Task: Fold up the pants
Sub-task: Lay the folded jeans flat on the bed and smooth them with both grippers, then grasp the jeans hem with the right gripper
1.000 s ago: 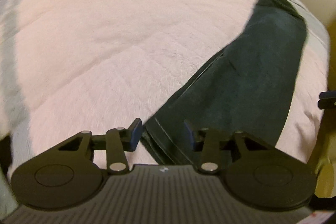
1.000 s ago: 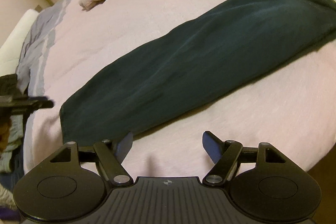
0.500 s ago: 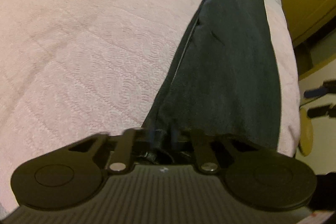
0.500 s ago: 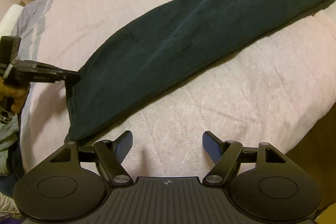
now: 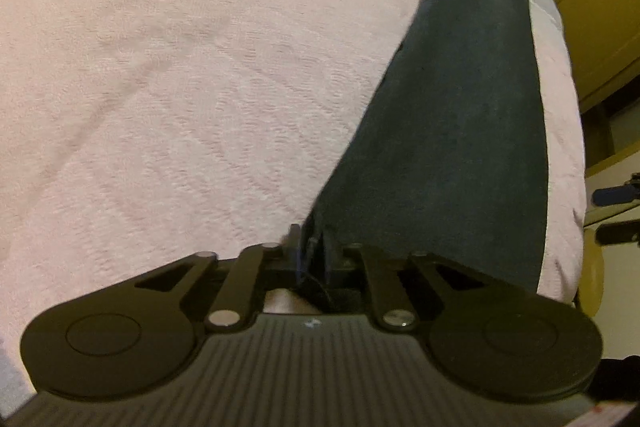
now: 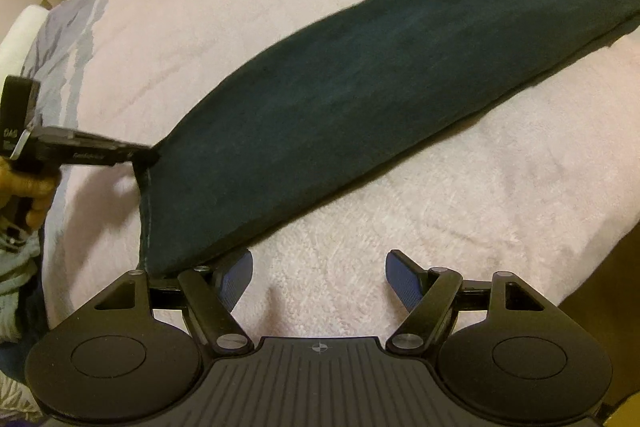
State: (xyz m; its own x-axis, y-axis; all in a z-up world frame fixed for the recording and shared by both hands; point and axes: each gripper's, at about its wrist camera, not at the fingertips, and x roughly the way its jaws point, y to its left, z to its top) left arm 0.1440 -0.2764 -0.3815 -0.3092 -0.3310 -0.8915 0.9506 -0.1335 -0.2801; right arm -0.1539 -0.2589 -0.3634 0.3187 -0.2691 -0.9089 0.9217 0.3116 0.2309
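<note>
Left tongs (image 5: 311, 259) pinching pants (image 5: 448, 147) hem corner, right tongs (image 6: 319, 281) spread beside hem.

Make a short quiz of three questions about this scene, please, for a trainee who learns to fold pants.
1. True or false: the left tool is shut on the pants.
2. Is the right tool A) open, holding nothing, or B) shut on the hem?
3. On what do the pants lie?

Key: 1 true, it pinches a corner of the hem. 2 A. 3 On the pink blanket, stretched out flat.
</note>
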